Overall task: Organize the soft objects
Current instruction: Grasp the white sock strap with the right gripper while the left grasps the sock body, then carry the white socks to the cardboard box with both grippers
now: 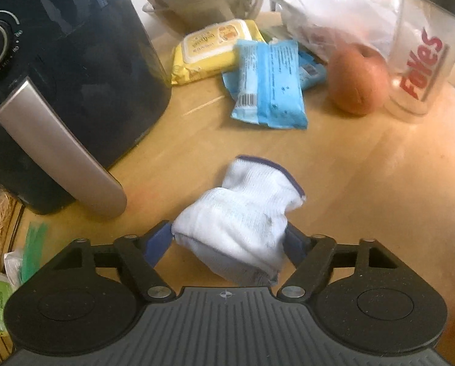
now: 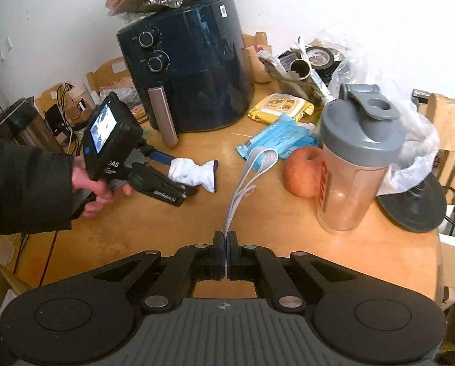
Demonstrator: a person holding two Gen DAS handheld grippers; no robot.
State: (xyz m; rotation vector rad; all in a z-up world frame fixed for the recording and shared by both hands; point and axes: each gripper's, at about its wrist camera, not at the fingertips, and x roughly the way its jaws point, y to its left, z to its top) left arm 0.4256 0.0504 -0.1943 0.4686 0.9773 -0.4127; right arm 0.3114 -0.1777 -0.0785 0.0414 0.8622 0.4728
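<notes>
A white sock [image 1: 242,213] with a dark cuff edge sits between the blue fingers [image 1: 157,244] of my left gripper [image 1: 227,235], which press on it from both sides just above the wooden table [image 1: 364,167]. The right wrist view shows the same sock [image 2: 197,174] pinched in my left gripper [image 2: 175,174], held by a hand in a dark sleeve. My right gripper [image 2: 226,238] is shut on a pale flat ribbon loop [image 2: 251,170] that rises from its tips over the table.
A dark air fryer [image 1: 69,76] stands close to the left of the sock. Behind it lie a yellow wipes pack [image 1: 212,48] and blue packets [image 1: 270,82]. An apple [image 2: 303,170], a shaker bottle [image 2: 355,164] and a plastic bag [image 2: 416,152] stand on the right.
</notes>
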